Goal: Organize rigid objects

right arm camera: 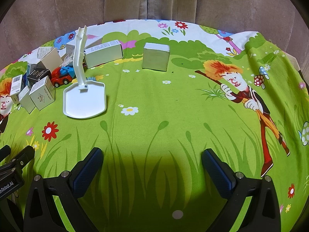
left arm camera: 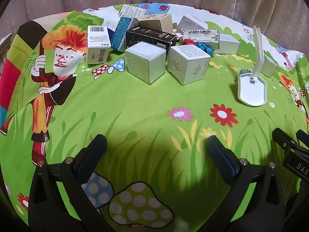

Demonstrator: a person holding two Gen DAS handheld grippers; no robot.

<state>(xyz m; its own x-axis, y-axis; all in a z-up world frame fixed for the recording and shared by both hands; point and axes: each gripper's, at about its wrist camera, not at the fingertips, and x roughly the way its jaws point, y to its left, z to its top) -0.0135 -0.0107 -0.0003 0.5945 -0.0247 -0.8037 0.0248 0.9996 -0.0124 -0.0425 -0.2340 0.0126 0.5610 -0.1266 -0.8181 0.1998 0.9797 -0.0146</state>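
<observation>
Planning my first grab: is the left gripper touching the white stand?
Apart. The left wrist view shows green cloth between the open left gripper and white stand.

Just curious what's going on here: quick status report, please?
Left gripper open, empty. Right gripper open, empty. Boxes piled, untouched. White stand between pile and lone box.

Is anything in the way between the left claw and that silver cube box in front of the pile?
Nothing visible. Only bare green cloth lies between the open left gripper and the silver cube box. The white stand sits off to the right.
</observation>
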